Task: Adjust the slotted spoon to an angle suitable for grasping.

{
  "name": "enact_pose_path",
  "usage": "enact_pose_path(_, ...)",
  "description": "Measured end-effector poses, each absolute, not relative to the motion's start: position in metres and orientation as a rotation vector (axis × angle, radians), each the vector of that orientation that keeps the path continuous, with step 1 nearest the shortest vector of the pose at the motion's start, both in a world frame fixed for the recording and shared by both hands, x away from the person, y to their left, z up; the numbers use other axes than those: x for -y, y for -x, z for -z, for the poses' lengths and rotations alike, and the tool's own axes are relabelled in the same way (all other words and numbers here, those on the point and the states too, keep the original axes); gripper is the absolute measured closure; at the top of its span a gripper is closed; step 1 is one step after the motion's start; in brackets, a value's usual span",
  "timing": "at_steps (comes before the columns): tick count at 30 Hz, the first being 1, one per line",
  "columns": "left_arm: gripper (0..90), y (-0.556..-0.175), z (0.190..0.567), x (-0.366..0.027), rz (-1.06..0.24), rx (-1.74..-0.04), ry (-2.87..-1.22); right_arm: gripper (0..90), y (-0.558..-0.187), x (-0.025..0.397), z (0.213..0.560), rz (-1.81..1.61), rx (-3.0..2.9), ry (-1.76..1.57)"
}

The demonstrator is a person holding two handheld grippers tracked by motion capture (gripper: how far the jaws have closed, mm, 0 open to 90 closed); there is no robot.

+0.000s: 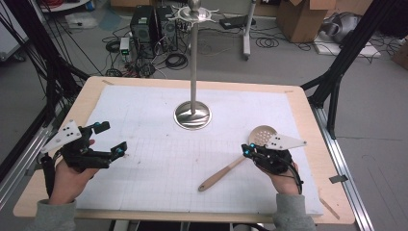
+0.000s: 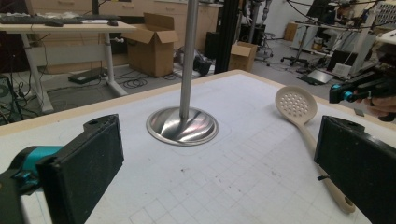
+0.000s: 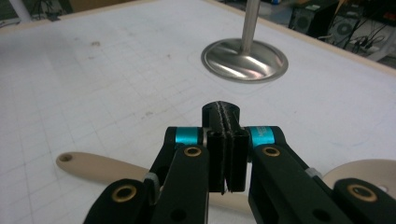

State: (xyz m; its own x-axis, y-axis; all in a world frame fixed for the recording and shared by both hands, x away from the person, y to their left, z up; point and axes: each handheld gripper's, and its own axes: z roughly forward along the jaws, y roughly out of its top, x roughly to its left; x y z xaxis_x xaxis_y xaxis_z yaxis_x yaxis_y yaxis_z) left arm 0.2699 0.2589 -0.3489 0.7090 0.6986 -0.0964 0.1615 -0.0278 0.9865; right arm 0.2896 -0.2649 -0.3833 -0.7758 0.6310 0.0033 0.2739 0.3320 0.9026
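A beige slotted spoon (image 1: 225,172) lies on the white grid mat, bowl toward the far right, handle pointing near left. My right gripper (image 1: 247,152) hovers over its neck, shut, pads pressed together with nothing between them. In the right gripper view the gripper (image 3: 225,116) sits just above the spoon (image 3: 91,165), whose handle runs beneath it. My left gripper (image 1: 111,139) is open at the left of the mat. In the left gripper view its gripper (image 2: 219,163) frames bare mat, with the spoon (image 2: 296,105) off to the right.
A metal stand (image 1: 192,115) with a round base and a tall pole rises at the mat's far centre, hooks at its top. The white mat (image 1: 144,159) covers a wooden table (image 1: 308,139). Cables, computers and boxes lie on the floor beyond.
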Motion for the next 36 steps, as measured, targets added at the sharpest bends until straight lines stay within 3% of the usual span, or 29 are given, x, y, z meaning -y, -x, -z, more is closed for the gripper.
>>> enact_pose_path(18, 1.8, -0.265, 0.352, -0.263, -0.500, -0.740, -1.580, 89.7, -0.322, 0.259, 0.428, -1.207, -2.352, -0.945)
enact_pose_path(36, 1.8, -0.262, 0.353, -0.267, -0.505, -0.750, -1.579, 90.0, -0.335, 0.258, 0.442, -1.113, -2.385, -1.003)
